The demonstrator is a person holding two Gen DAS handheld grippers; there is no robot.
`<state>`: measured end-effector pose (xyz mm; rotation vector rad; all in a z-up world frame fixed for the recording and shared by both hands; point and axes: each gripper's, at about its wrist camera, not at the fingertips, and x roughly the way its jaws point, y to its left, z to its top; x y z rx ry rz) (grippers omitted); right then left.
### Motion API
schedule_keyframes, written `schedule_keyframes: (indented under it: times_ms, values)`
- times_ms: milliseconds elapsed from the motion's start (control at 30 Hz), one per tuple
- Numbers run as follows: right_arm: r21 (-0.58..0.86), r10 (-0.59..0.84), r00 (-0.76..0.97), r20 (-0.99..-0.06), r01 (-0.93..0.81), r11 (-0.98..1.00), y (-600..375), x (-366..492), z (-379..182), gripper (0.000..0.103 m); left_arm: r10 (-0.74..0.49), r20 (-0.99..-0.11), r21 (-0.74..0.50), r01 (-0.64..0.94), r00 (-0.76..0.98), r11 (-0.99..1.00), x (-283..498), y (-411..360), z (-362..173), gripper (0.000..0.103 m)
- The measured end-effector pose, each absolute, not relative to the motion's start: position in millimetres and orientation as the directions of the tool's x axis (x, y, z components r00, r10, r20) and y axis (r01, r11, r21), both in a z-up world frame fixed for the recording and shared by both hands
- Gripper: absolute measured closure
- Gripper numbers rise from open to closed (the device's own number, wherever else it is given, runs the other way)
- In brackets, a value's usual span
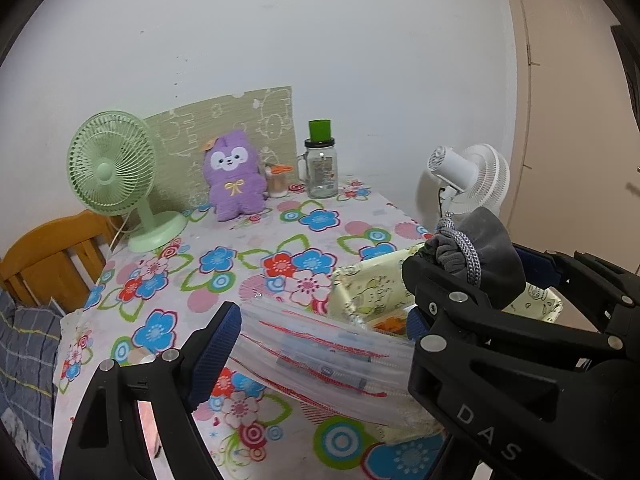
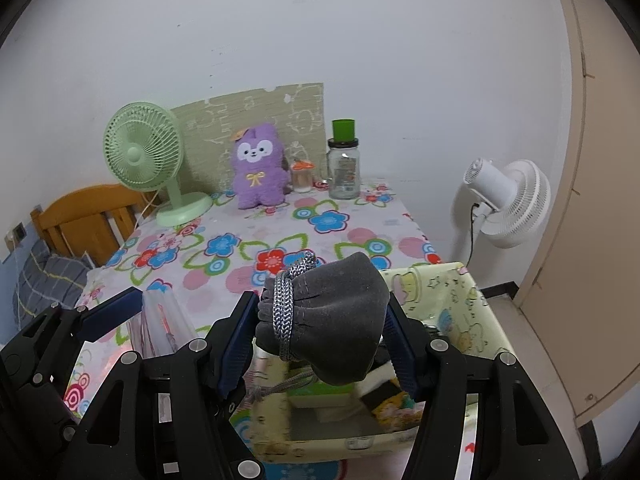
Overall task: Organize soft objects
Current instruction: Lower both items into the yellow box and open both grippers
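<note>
Black tool (image 1: 416, 304) lettered "DAS"

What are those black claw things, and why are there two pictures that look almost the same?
Each black claw is a gripper, a two-finger tool a person holds, one in each hand. A camera sits on each, so one picture looks out from the left gripper and the other from the right gripper. The right gripper squeezes a soft grey pouch tied with a cord, above a yellow cartoon box. The left gripper holds a clear plastic bag with red lines. On the flowery tablecloth stand a green fan, a purple plush toy and a glass jar. A white fan stands beside the table.
</note>
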<state>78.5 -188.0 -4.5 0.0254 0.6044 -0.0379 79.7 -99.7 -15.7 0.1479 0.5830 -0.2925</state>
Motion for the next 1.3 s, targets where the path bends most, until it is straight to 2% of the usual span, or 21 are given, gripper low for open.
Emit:
schedule_keyframes:
  times_ms: [500,1000,1200,1300]
  values:
    - [0.022,-0.075,0.816,-0.573,0.107,0.994,-234,81,-9,0.039,-0.277,-0.576,0.066,0.381,0.769,0.922,88,-146,-20,0.017]
    - [0.054,-0.081,0.790,-0.608,0.142,0.988,-270,93,-26,0.039,-0.328,-0.629,0.039,0.450,0.705,0.892,110,-185,-38,0.016]
    - [0.067,-0.081,0.782,-0.617,0.155,0.986,-281,98,-31,0.039,-0.333,-0.658,0.032,0.467,0.675,0.883,117,-193,-45,0.012]
    - [0.072,-0.075,0.779,-0.622,0.153,0.986,-283,100,-33,0.039,-0.323,-0.678,0.030,0.464,0.660,0.885,120,-194,-46,0.005]
